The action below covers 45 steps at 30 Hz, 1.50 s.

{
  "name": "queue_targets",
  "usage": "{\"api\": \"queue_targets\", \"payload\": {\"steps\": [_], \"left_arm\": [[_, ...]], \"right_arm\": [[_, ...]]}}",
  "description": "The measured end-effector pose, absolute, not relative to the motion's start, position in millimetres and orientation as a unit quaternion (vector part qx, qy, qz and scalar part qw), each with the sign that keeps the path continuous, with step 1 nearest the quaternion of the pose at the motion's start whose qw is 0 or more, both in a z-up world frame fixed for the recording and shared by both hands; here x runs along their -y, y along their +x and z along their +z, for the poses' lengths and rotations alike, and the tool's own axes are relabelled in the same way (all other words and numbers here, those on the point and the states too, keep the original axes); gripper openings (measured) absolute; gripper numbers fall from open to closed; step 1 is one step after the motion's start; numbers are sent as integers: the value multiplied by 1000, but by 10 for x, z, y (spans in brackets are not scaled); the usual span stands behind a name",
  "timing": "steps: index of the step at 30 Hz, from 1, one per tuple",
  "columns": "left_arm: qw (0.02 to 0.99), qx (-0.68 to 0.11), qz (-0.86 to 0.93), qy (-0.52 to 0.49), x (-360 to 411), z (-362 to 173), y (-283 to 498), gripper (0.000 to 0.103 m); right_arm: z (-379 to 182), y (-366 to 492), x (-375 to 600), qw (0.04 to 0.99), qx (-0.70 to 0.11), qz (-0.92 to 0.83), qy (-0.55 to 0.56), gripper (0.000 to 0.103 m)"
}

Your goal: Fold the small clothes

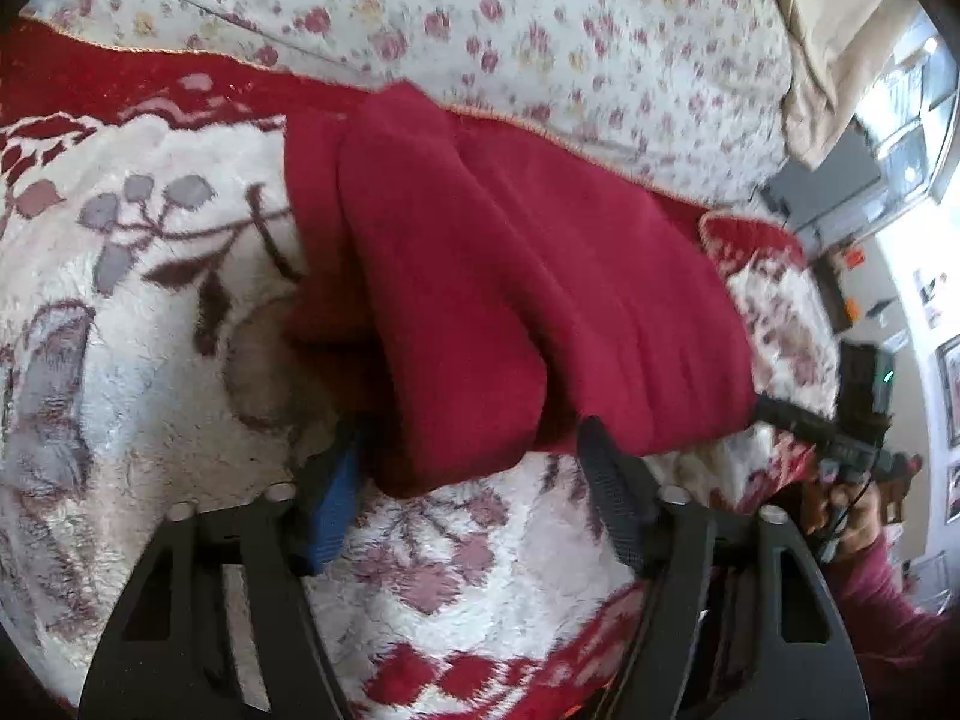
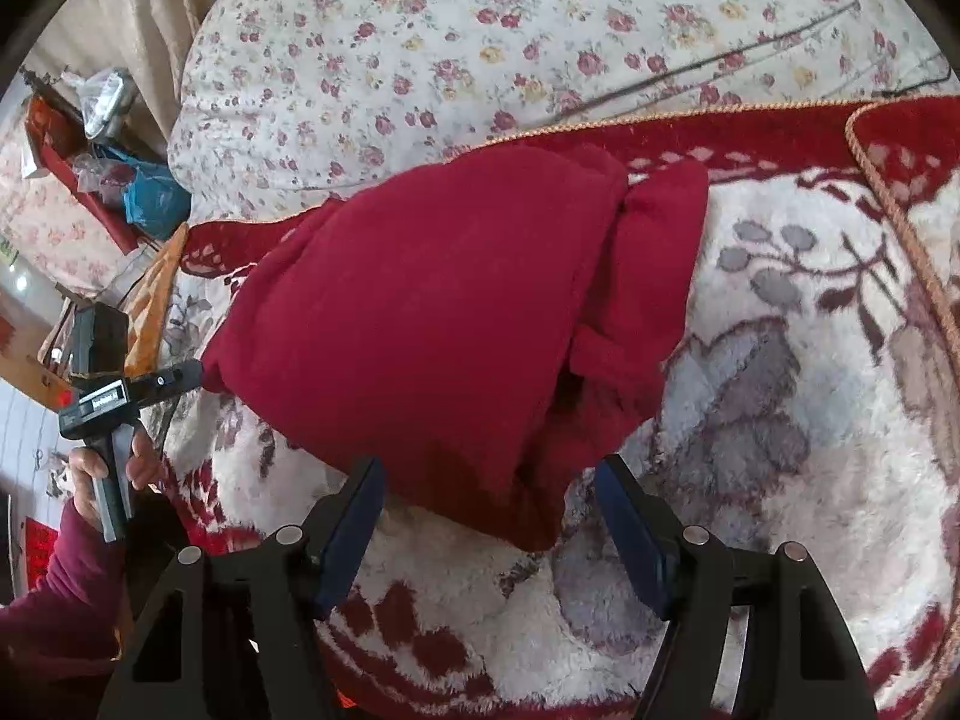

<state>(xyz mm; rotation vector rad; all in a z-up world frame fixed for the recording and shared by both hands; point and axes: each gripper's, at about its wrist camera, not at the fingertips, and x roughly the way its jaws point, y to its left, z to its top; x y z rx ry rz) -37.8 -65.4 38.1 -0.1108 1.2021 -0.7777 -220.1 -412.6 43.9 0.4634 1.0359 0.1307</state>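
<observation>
Red garment [image 2: 420, 312] folded on rug [image 2: 810, 480]; left gripper [image 1: 468, 456] and right gripper [image 2: 489, 480] spread.

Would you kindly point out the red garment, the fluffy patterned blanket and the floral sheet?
red garment [image 2: 432, 312], right wrist view, middle of its folded top layer.
fluffy patterned blanket [image 2: 780, 480], right wrist view, bare white pile.
floral sheet [image 1: 540, 30], left wrist view, open flowered area.

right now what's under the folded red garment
The folded dark red knit garment lies on a fluffy white blanket with red and grey flower patterns, its far edge over the blanket's red border. Whatever is beneath its middle is covered by the cloth and cannot be seen.
</observation>
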Motion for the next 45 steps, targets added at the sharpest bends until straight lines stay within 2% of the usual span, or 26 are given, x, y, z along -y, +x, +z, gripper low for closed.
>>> {"api": "queue_targets", "payload": {"steps": [1,2,3,5,6,7,13,17,22,27,28,29,30,31,33,37,40,45], "left_arm": [[758,-548,-352,-44,669,384,-380,55],[763,-544,-346,-40,665,394,-374,42],[765,-544,-341,-44,638,395,-355,30],[765,-547,-335,-60,569,387,-320,20],[766,-546,-332,-64,537,394,-319,16],[769,-544,-330,-61,513,414,-344,15],[782,-518,-345,-38,360,684,-636,12],[774,-544,-322,12,346,458,-802,7],[773,-556,-306,-14,199,402,-793,6],[800,-514,-306,-44,168,765,-787,7],[804,-508,-305,-42,216,814,-772,11],[806,-505,-306,-42,266,844,-751,21],[808,-503,-304,-45,352,860,-708,37],[810,-502,-297,-48,428,861,-670,43],[815,-500,-288,-54,603,828,-595,46],[830,-500,-245,-24,862,670,-411,46],[838,-498,-223,-10,953,505,-310,46],[852,-474,-220,34,1031,392,-308,46]], "right_arm": [[427,-2187,4113,842,-490,62,218,56],[410,-2161,4102,844,-488,60,213,49],[395,-2126,4089,846,-487,58,208,46],[356,-2060,4044,847,-489,64,198,27],[349,-2039,4021,849,-489,63,190,24],[362,-2036,4005,852,-488,58,183,16],[646,-2238,4036,864,-482,59,134,9],[606,-2387,4167,854,-499,49,136,7],[460,-2420,4161,836,-528,48,141,7],[865,-2439,4287,853,-501,12,148,7],[957,-2426,4318,861,-485,7,154,9],[1024,-2390,4334,867,-472,5,160,12],[1083,-2322,4332,874,-457,5,166,16],[1114,-2243,4315,877,-449,8,170,33],[1128,-1954,4199,884,-434,21,175,58],[985,-1272,3812,882,-443,54,153,58],[795,-702,3495,880,-455,60,123,52],[393,-87,3287,873,-479,38,85,51]]}}
